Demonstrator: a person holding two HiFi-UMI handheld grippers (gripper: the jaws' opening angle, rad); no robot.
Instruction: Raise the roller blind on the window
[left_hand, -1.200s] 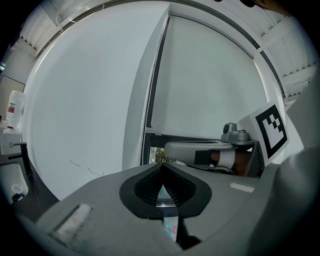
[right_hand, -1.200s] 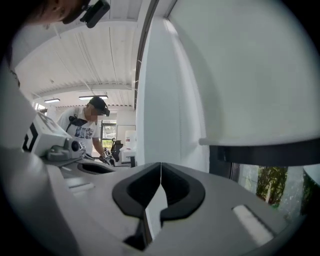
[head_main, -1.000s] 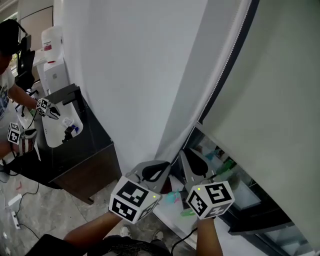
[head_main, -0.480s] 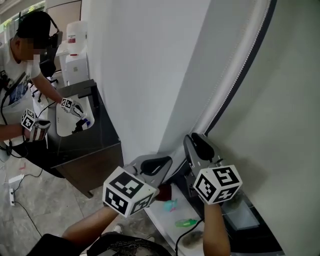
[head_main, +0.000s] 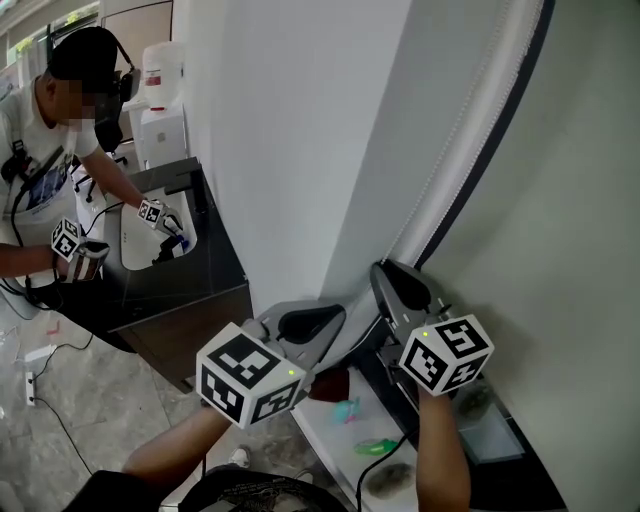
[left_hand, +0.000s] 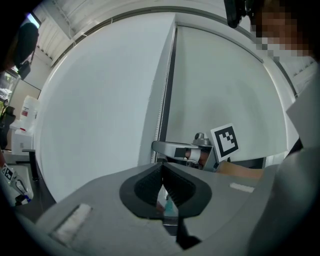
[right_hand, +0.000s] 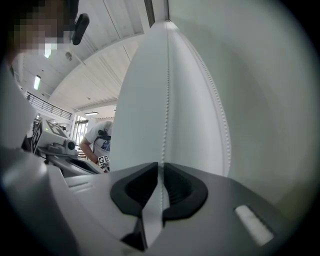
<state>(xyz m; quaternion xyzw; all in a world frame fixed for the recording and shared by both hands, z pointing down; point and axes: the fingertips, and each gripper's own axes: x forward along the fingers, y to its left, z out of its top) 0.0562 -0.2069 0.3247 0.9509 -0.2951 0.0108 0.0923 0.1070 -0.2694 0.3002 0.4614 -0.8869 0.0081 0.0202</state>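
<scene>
The pale roller blind (head_main: 560, 200) hangs at the right, and its white bead chain (head_main: 462, 140) runs down along its dark edge. My right gripper (head_main: 400, 290) points level at that edge. In the right gripper view one strand of the bead chain (right_hand: 167, 100) drops between the jaws of my right gripper (right_hand: 161, 186). Those jaws have just been closing, and a slim gap still shows beside the chain. My left gripper (head_main: 318, 325) sits lower left, shut. In the left gripper view the chain (left_hand: 161, 120) runs down to the tips of my left gripper (left_hand: 162, 167); whether it is pinched there I cannot tell.
A white wall (head_main: 290, 130) stands left of the blind. Below lies a sill (head_main: 325, 430) with a teal item (head_main: 345, 410) and a green one (head_main: 375, 445). At the far left another person (head_main: 45, 140) works with grippers at a dark counter (head_main: 205, 290) with a white basin (head_main: 135, 235).
My right gripper has swung up and right, closer to the blind's edge and chain. The left gripper has risen a little. The head view has shifted, so more of the other person shows.
</scene>
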